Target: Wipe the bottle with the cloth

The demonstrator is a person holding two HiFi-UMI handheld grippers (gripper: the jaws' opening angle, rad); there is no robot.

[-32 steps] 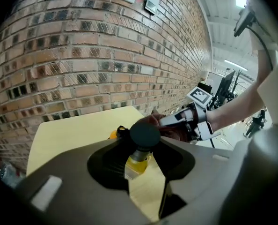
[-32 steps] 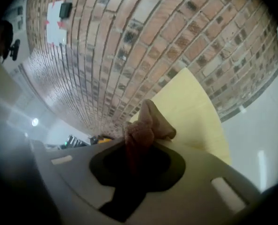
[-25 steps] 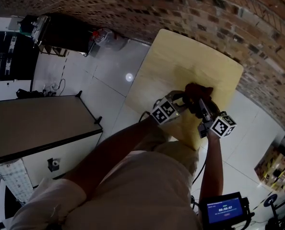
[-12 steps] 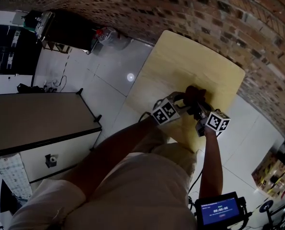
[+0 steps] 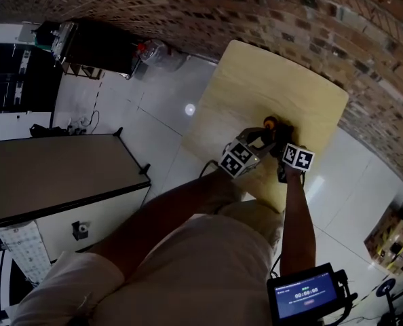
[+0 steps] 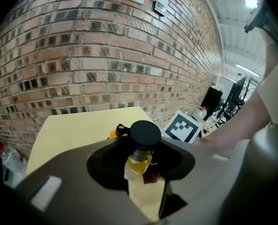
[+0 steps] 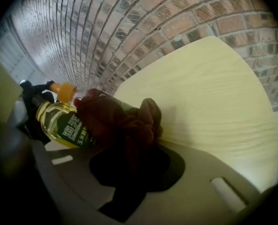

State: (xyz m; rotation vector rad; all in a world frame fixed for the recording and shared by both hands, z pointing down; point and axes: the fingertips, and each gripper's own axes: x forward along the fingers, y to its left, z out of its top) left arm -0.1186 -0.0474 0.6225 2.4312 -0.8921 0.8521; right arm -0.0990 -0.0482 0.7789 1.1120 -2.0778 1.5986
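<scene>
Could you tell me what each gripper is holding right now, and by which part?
Left gripper clamps the bottle just below its cap; right gripper pinches the cloth by a bunched fold.

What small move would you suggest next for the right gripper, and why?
Probably rub the right gripper, shut on the cloth, across the labelled face of the bottle. The cloth is bunched against one side of the bottle, the labelled face shows uncovered, and the left gripper grips the bottle.
</scene>
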